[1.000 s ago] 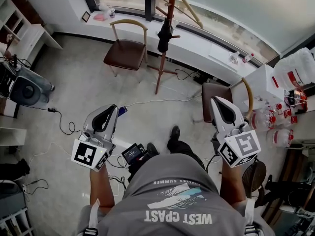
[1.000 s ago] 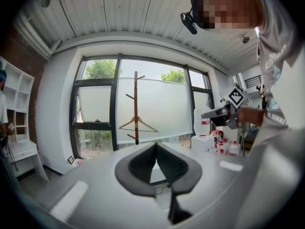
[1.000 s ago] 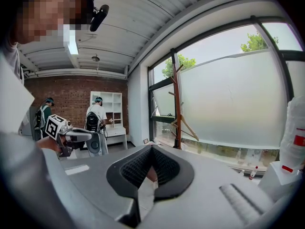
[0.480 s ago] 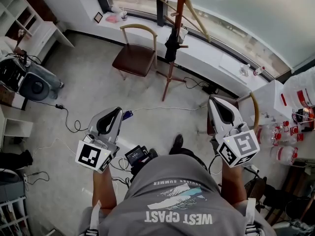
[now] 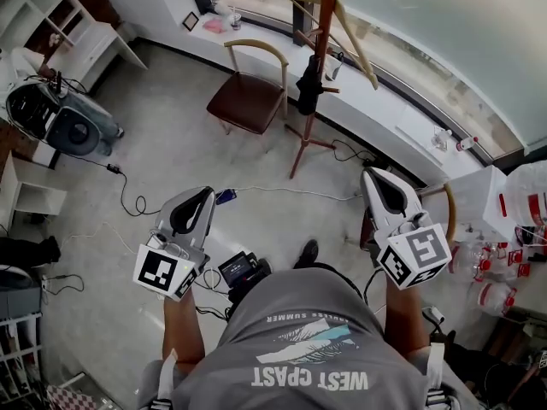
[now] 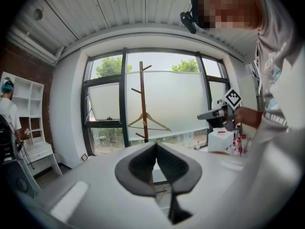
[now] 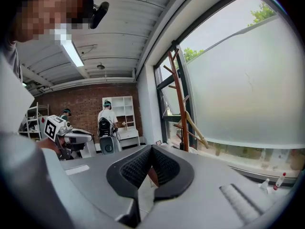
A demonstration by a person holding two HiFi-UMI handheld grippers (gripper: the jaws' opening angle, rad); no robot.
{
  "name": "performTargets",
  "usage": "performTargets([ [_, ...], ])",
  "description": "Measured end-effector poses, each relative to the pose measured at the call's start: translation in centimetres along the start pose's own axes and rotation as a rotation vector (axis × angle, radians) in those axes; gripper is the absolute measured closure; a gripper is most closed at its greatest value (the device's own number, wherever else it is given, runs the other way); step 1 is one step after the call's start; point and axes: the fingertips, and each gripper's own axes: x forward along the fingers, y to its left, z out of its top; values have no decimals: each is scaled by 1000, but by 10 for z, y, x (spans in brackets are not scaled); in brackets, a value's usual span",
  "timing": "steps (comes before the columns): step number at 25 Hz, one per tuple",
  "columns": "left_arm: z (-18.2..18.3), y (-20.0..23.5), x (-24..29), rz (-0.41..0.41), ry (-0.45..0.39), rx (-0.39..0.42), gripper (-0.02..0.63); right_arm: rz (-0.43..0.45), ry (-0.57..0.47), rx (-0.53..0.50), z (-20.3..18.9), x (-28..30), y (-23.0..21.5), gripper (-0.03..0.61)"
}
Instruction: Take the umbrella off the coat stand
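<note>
The reddish-brown coat stand rises by the window, across the floor from me. A folded black umbrella hangs on its pole, with a wooden hanger on a peg above it. Both grippers are held out level, well short of the stand. My left gripper is shut and holds nothing. My right gripper is shut and holds nothing too. In the left gripper view the stand stands straight ahead beyond the closed tips. In the right gripper view the stand stands just right of the closed tips.
A brown chair stands left of the stand, and another chair is beside my right gripper. Cables run across the floor. A white shelf and a grey machine are at the left. Bottles stand at the right.
The stand and chair have slid lower and rightward in the head view as I walk towards them. Both grippers stay shut and held out in front.
</note>
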Motion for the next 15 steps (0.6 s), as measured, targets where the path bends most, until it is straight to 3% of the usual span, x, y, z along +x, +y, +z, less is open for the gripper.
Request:
performTargets([
  [7,7,-5,24,53,17,-1,612,52,0,6,3,16,-30,577],
  [15,12,5,46,40,17,9,612,23,6,23,-1,25,-49,577],
])
